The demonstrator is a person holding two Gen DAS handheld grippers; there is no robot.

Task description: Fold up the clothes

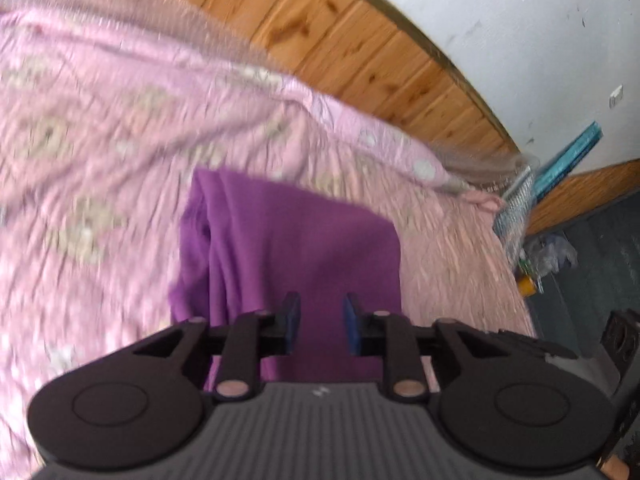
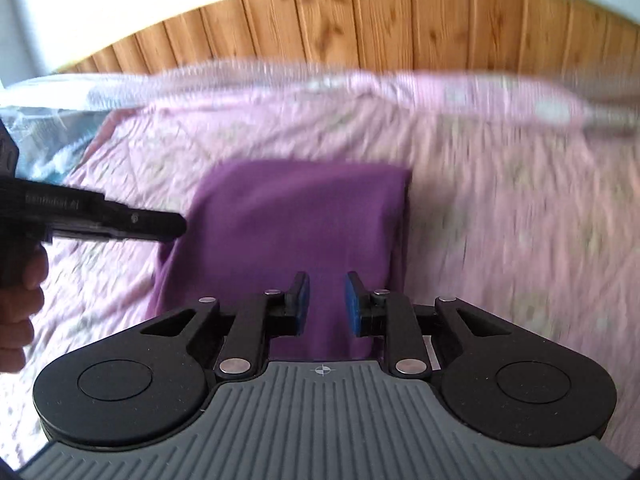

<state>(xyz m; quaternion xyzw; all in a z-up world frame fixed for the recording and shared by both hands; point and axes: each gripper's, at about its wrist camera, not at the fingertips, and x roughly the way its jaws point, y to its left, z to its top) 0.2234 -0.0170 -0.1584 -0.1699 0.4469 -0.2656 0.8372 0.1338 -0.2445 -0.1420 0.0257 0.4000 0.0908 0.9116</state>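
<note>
A purple garment (image 1: 288, 240) lies folded into a rough rectangle on the pink bedspread (image 1: 100, 128). My left gripper (image 1: 322, 322) hangs open above its near edge, nothing between the blue pads. In the right wrist view the same purple garment (image 2: 296, 216) sits straight ahead, and my right gripper (image 2: 327, 304) is open over its near part with empty jaws. The left gripper (image 2: 160, 226) enters that view from the left, its tip at the garment's left edge, with a hand (image 2: 20, 304) holding it. Both views are blurred by motion.
A wooden headboard (image 2: 360, 20) runs along the far side of the bed, with a white wall (image 1: 520, 32) behind. At the bed's right edge stand a blue book or box (image 1: 568, 156), plastic bags (image 1: 552, 252) and a dark floor (image 1: 600, 264).
</note>
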